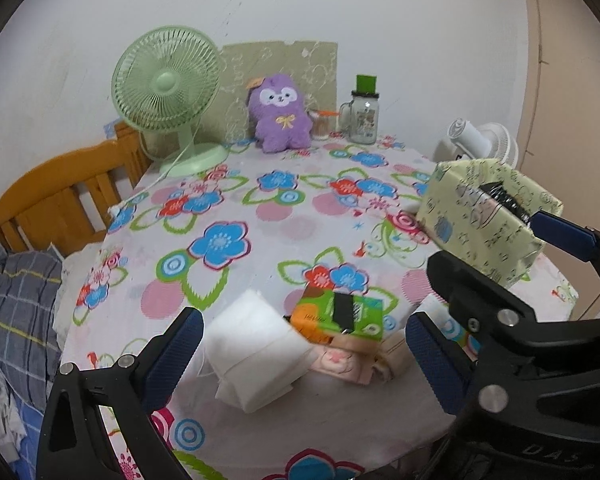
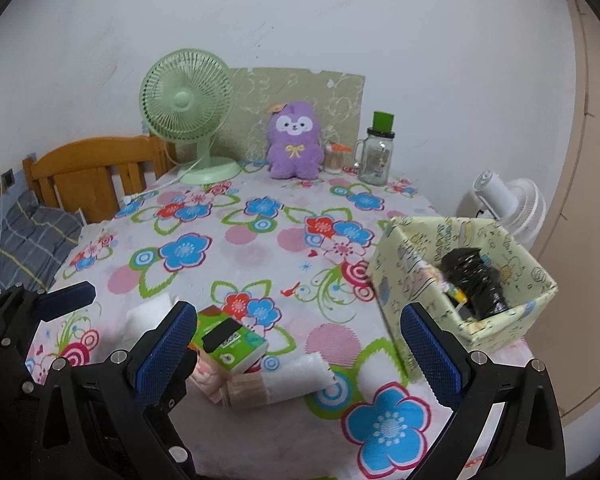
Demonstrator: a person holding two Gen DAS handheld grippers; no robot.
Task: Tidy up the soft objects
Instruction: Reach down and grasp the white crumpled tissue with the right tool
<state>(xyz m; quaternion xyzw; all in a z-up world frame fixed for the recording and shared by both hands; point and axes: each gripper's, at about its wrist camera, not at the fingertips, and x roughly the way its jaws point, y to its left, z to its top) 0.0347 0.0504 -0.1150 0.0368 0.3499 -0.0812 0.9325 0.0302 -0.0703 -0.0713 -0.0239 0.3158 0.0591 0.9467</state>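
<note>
- We are holding our left gripper [image 1: 302,354] spread wide and empty above the near table edge, its blue pads bracketing the small heap of soft things.
- We are holding our right gripper [image 2: 300,350] just as wide apart, grasping nothing, hovering over the same heap from the other side.
- Directly ahead, the green tissue pack [image 1: 338,314] is lying tilted on top of a pink soft item [image 1: 342,362], with a folded white cloth [image 1: 256,350] just beside it to the left and a beige-and-white roll [image 2: 278,382] touching it on the right.
- Our judgement: the tissue pack is the next pick, so we should be lowering one claw squarely over its short sides and closing gently, since it will squash and could drag its neighbours.
- Further right, the patterned box [image 2: 466,276] is waiting, already holding a black crinkled bundle [image 2: 474,284]; we should be carrying clear above its rim before releasing.
- Farthest back, the purple plush toy [image 1: 280,114] is sitting upright against the wall between the green fan [image 1: 168,92] and a glass jar [image 1: 362,118].
</note>
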